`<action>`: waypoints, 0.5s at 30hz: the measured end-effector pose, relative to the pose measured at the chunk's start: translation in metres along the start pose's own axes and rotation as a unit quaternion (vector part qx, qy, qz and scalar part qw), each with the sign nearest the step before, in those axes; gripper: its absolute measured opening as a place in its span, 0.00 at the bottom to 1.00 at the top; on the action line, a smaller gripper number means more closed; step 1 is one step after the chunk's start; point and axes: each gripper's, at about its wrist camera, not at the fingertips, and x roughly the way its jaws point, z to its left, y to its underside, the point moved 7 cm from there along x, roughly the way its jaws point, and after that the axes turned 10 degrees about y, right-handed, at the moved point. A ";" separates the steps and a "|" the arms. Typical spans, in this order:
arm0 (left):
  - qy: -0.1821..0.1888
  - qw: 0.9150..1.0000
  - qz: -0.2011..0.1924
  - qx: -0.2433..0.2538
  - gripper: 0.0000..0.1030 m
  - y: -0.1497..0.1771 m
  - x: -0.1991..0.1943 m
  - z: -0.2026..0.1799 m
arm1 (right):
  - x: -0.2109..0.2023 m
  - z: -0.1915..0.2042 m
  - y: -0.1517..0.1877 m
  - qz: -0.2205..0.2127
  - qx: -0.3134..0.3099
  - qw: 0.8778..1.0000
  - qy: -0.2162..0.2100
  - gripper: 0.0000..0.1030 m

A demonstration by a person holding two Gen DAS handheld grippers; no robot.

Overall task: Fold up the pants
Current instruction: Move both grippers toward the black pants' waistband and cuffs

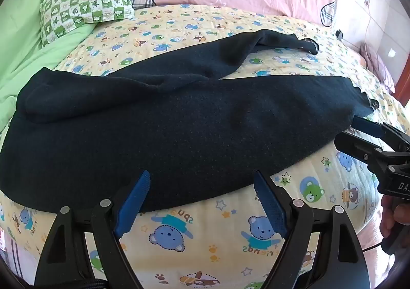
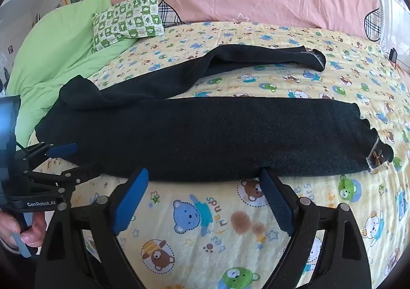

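Bed: yellow quilted bedsheet printed with cartoon bears (image 2: 230, 225) is carrying everything
Garment: dark knit pants (image 1: 179, 130) are lying unfolded across the sheet; near leg flat, far leg (image 2: 256, 58) splaying away, waist toward the green blanket (image 1: 28, 40)
Left gripper (image 1: 202, 186): is gaping wide at the near edge, gripping nothing
Right gripper (image 2: 205, 181): is likewise spread wide at the near leg's edge
Progress: no fold made yet; legs need joining first, then halving lengthwise
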 end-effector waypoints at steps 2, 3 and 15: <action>0.001 1.000 0.001 -0.001 0.81 0.001 0.000 0.000 | 0.002 -0.001 0.000 0.001 0.001 1.000 -0.003 0.86; 0.001 1.000 0.001 -0.001 0.81 0.001 0.001 0.000 | 0.002 -0.001 0.000 0.001 0.001 1.000 -0.003 0.86; 0.004 1.000 0.003 0.000 0.81 -0.005 0.001 0.005 | 0.001 -0.002 -0.002 0.003 0.004 1.000 -0.004 0.86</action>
